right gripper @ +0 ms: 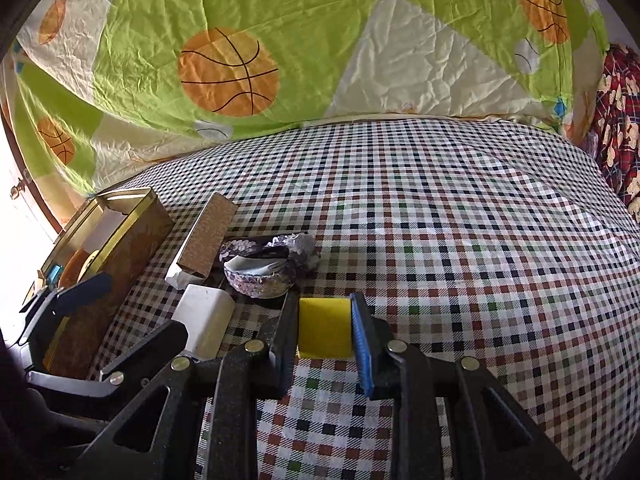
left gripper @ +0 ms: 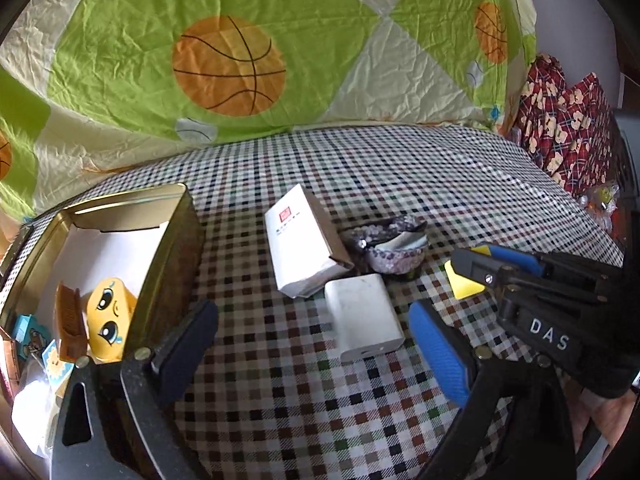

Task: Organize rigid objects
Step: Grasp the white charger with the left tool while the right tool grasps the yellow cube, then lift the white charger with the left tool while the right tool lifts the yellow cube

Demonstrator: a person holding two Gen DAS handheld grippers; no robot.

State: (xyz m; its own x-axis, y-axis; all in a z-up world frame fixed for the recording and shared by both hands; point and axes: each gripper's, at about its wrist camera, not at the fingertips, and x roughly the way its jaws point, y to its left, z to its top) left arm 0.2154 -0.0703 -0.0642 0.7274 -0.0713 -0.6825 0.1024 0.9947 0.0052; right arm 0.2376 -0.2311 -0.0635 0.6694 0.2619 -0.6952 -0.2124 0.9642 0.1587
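Note:
My right gripper (right gripper: 324, 334) is shut on a small yellow block (right gripper: 324, 328), held just above the checked cloth; the block (left gripper: 462, 284) also shows at the right of the left wrist view. My left gripper (left gripper: 316, 344) stands open, and a white power bank (left gripper: 364, 316) lies on the cloth between and slightly ahead of its fingers, untouched. To the left is an open gold tin (left gripper: 172, 248) holding a yellow toy with a face (left gripper: 108, 316) and a brown comb (left gripper: 70, 328). A white carton (left gripper: 300, 240) and a purple sequined band (left gripper: 392, 244) lie behind the power bank.
A green and cream quilt with basketballs (left gripper: 228, 64) rises behind the checked surface (right gripper: 440, 220). Red patterned fabric (left gripper: 568, 128) is piled at the far right. The checked cloth stretches bare to the right of the right gripper. More small items fill the tin's near corner (left gripper: 28, 336).

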